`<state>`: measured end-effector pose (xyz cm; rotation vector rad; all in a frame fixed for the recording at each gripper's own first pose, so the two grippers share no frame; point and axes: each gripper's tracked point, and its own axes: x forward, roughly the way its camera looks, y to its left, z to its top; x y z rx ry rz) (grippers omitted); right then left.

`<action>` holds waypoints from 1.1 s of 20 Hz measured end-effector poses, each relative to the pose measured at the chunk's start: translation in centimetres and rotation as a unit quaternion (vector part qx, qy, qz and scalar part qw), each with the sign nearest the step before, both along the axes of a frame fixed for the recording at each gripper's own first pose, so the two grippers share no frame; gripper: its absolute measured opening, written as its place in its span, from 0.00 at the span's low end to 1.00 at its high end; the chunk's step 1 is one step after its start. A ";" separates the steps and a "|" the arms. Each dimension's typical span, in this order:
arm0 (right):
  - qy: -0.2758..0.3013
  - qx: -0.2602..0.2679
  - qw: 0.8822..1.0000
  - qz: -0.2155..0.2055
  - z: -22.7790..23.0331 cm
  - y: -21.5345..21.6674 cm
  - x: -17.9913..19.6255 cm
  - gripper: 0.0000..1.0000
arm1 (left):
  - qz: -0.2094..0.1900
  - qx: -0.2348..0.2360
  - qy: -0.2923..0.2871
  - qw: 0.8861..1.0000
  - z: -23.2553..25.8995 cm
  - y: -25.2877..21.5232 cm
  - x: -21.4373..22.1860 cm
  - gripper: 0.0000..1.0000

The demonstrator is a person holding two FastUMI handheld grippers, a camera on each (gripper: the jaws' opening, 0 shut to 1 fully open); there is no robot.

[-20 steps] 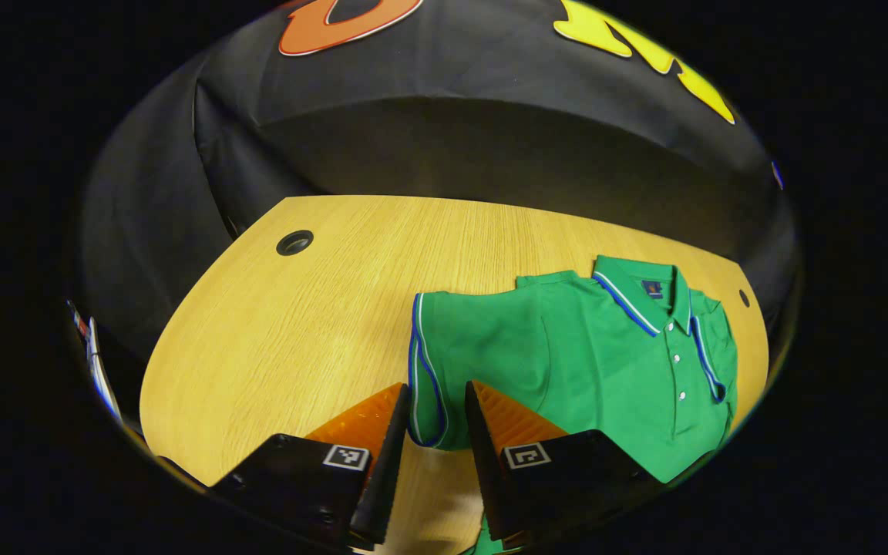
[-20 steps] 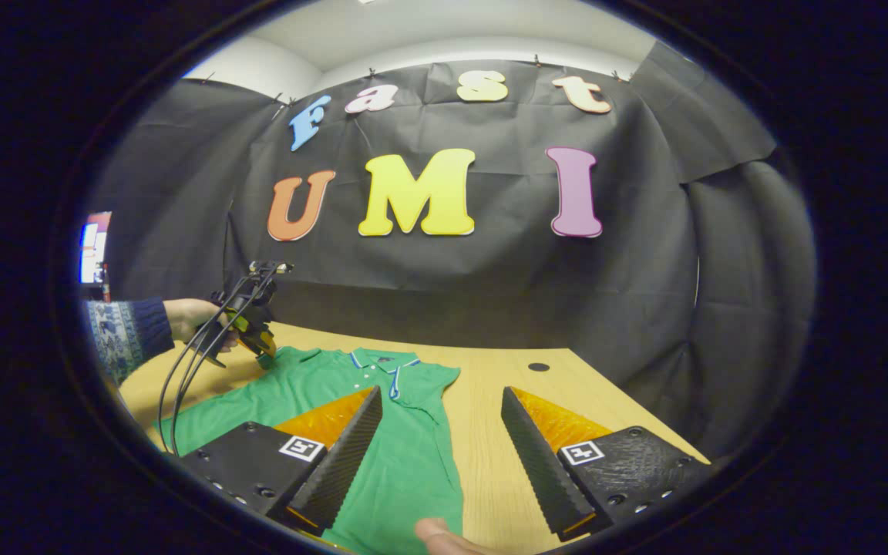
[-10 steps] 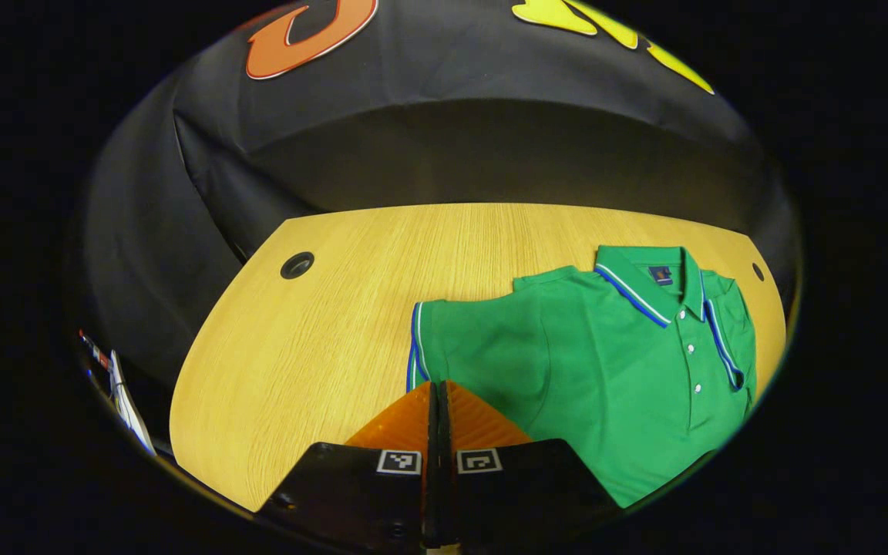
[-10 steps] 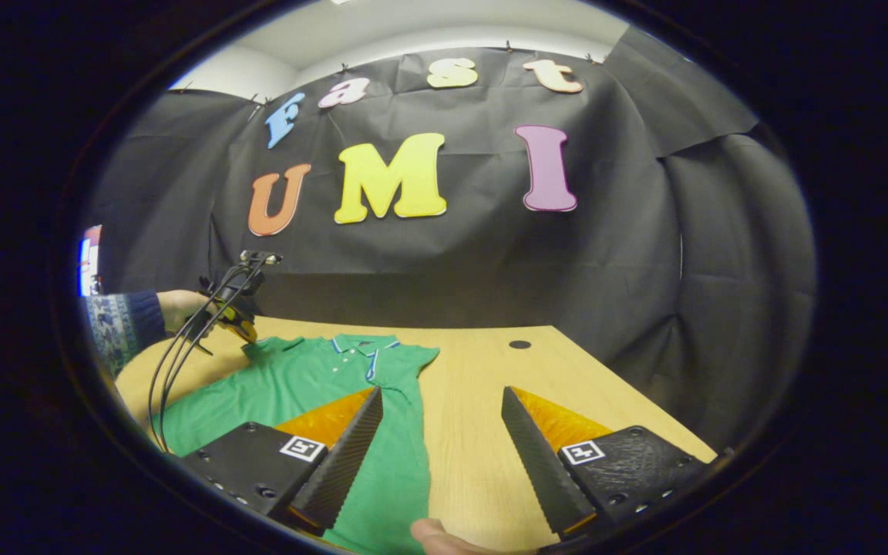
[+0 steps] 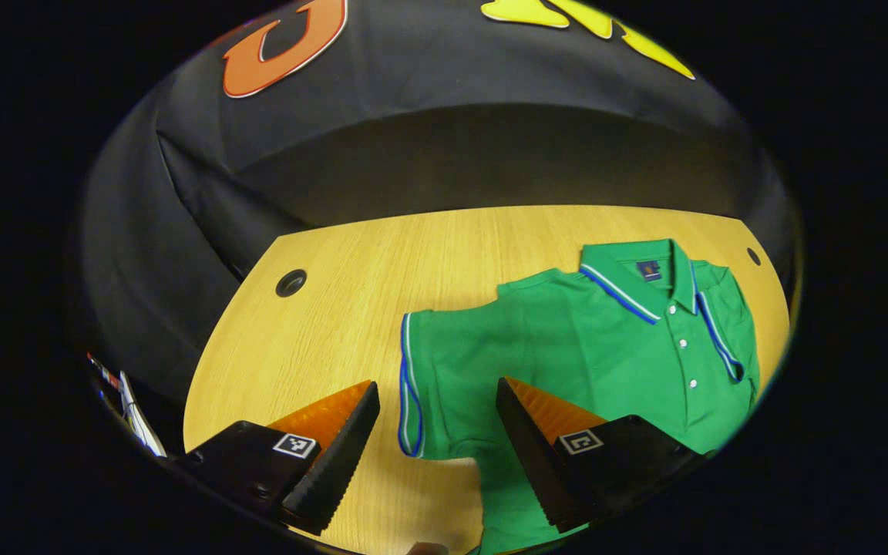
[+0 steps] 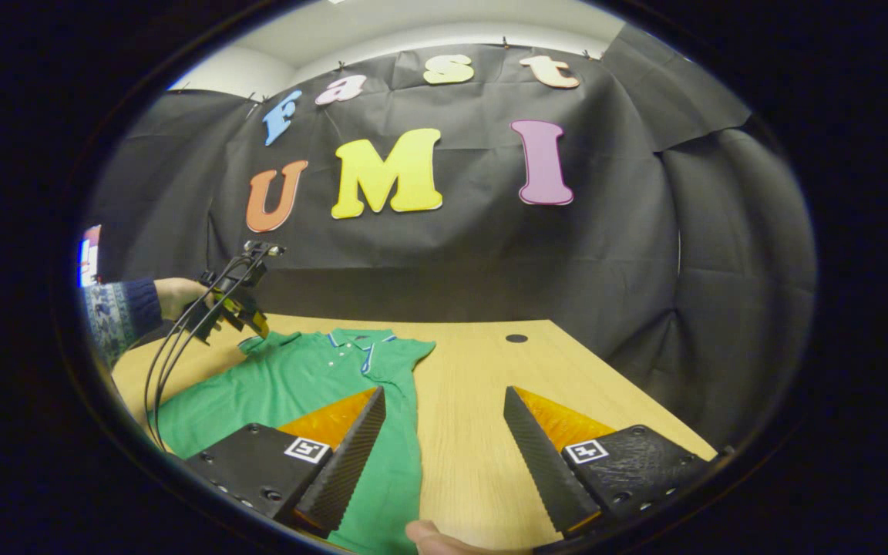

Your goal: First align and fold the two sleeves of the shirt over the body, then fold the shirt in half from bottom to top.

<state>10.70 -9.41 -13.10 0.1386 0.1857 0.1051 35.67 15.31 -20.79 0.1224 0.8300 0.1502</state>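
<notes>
The shirt (image 5: pixel 598 347) lies flat on the table (image 5: pixel 351 308), collar (image 5: pixel 644 274) toward the booth wall, buttons up. It's a green polo w/ striped trim – soft knit, light, floppy; I'd guess it drapes and creases the moment it's lifted and won't hold a shape by itself. It shouldn't be slippery on the wood, and nothing about it is fragile.

Left tongs (image 5: pixel 436 420) stand wide open w/ nothing in them, poised over the near sleeve (image 5: pixel 444 378); its striped cuff (image 5: pixel 407 385) sits between the two fingers in the left gripper view. Whether the tips touch cloth I can't tell. Best hold, I'd say, is that cuff edge: doubled hem, thicker, easy to pinch as one layer – then carry it toward the collar side, over the body.

Right tongs (image 6: pixel 444 447) are also wide open and empty, held above the table on the hem side of the shirt, w/ the shirt's edge under one finger and bare wood under the other.

Hard to make out: the far sleeve (image 5: pixel 725 308), beyond the collar, looks already turned in, but it's squeezed at the edge of the left gripper view – not sure. The hem is cut off in both views. In the right gripper view the left tongs (image 6: pixel 247 316) look tiny, far off by the collar, held by a hand (image 6: pixel 174 293) w/ trailing cables (image 6: pixel 163 370); the finger gap isn't readable from there. A fingertip (image 6: pixel 428 533) pokes in at the bottom.
</notes>
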 end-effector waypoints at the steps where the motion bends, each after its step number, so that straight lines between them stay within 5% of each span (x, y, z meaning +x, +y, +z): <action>1: 0.002 0.005 1.000 0.001 -0.1 0.1 0.0 0.95 | 0.003 -0.007 0.006 1.000 -0.5 0.1 -0.2 0.97; 3: 0.007 0.006 1.000 0.003 -0.5 0.2 0.2 0.95 | 0.003 -0.010 0.014 1.000 -1.1 0.3 -0.3 0.95; 8: 0.014 0.003 1.000 0.001 -0.9 -0.1 0.3 0.95 | 0.017 -0.003 0.028 0.999 -2.5 0.4 -0.4 0.35; 9: 0.013 0.006 1.000 0.000 -0.8 -0.3 0.2 0.95 | 0.016 -0.009 0.024 1.000 -2.5 0.2 -0.3 0.36; 14: 0.011 0.022 1.000 -0.009 -0.5 -1.0 0.3 0.93 | 0.019 -0.013 0.024 0.999 -1.9 -0.2 -0.7 0.13; 22: 0.010 0.032 0.999 -0.019 -0.5 -2.1 0.3 0.95 | 0.001 -0.021 -0.003 1.000 0.4 -3.4 -0.4 0.06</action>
